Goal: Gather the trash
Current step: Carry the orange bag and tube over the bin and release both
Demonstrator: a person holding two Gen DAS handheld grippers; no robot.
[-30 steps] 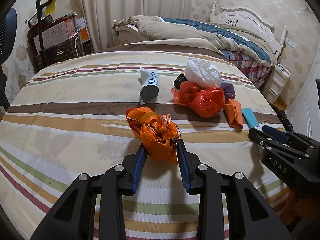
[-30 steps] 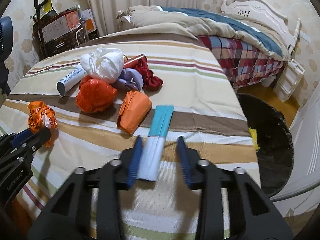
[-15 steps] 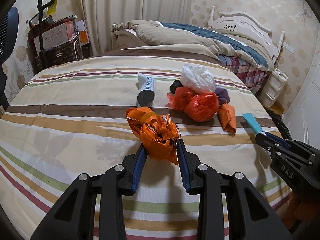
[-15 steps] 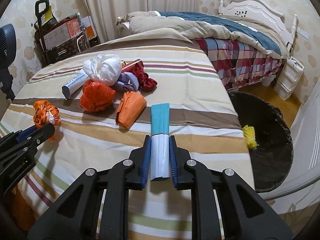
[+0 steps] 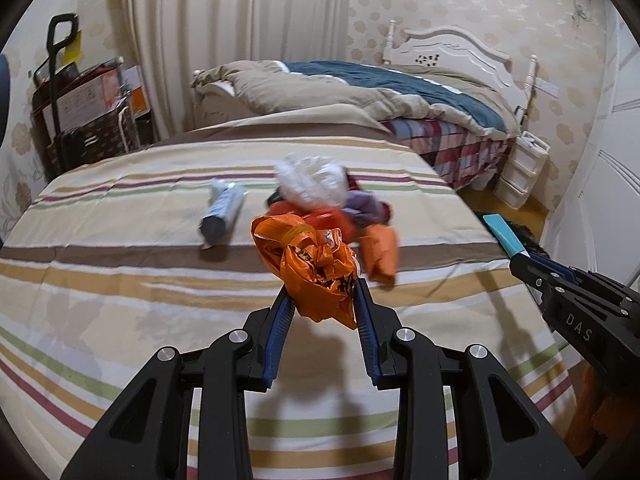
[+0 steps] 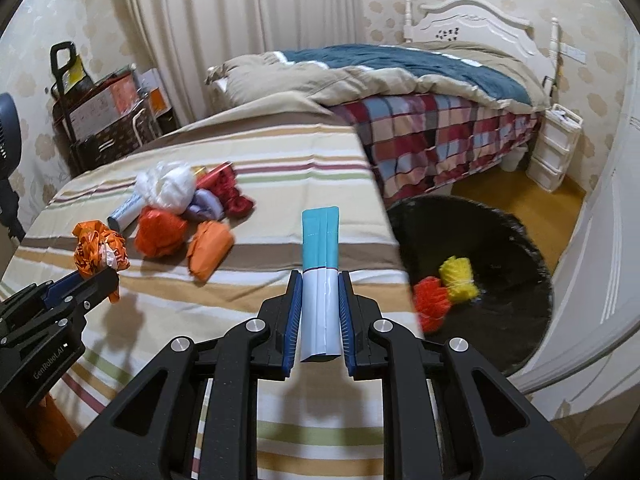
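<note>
Left gripper (image 5: 323,300) pinches the light, crinkly orange bag (image 5: 312,268) & right gripper (image 6: 319,308) clamps the stiff-ish flat packet (image 6: 320,276) at its white end.

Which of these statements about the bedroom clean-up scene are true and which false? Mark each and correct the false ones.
1. The left gripper holds a crumpled orange bag. True.
2. The right gripper is empty. False: it is shut on a teal-and-white packet.
3. The black bin already contains yellow trash. True.
4. The striped bed has no trash left. False: a pile lies there.
</note>
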